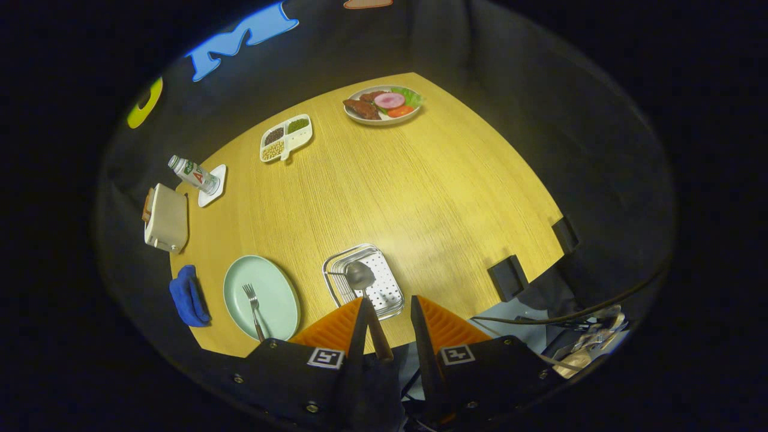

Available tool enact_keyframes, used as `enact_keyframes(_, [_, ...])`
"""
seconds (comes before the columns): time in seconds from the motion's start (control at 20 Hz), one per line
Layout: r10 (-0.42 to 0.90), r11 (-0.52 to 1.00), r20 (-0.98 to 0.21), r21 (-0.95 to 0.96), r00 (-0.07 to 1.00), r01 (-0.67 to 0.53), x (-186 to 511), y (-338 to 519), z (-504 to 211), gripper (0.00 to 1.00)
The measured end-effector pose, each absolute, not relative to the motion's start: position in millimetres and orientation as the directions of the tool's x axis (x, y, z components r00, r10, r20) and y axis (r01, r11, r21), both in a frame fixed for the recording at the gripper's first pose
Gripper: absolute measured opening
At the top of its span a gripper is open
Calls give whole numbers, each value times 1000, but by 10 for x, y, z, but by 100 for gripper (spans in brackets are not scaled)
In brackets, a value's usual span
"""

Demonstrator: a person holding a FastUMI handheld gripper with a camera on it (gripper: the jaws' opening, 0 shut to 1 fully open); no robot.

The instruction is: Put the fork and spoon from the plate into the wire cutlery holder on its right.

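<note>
One of the two pieces is already with me: the steel spoon (362,279) hangs over the perforated wire cutlery holder (366,282), its round bowl above the holder's floor, its dark handle running back along the inner face of one of my fingers (354,327). The gap between the fingers looks wider than the handle, so I cannot tell whether both press on it or it merely leans there. If the hold is that loose, the smooth handle could slide or swing and strike the thin wire rim. Left of the holder, the steel fork (253,303) lies on the pale green round plate (261,297), tines pointing away from me. Holder and plate both sit on the yellow wood-grain worktop (420,192).
</note>
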State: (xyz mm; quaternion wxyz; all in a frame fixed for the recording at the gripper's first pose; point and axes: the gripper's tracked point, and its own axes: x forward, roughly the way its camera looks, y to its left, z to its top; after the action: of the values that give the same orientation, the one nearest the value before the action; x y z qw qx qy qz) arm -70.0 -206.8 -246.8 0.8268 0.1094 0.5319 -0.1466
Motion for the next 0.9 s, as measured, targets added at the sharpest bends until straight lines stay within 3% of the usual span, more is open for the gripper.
enact_keyframes(0.55, [-158, 953, -773, 43, 614, 299, -334, -1779, -1881, 44])
enact_keyframes(0.9, [-166, 976, -545, 26, 822, 214, -38, -1458, -1204, 44])
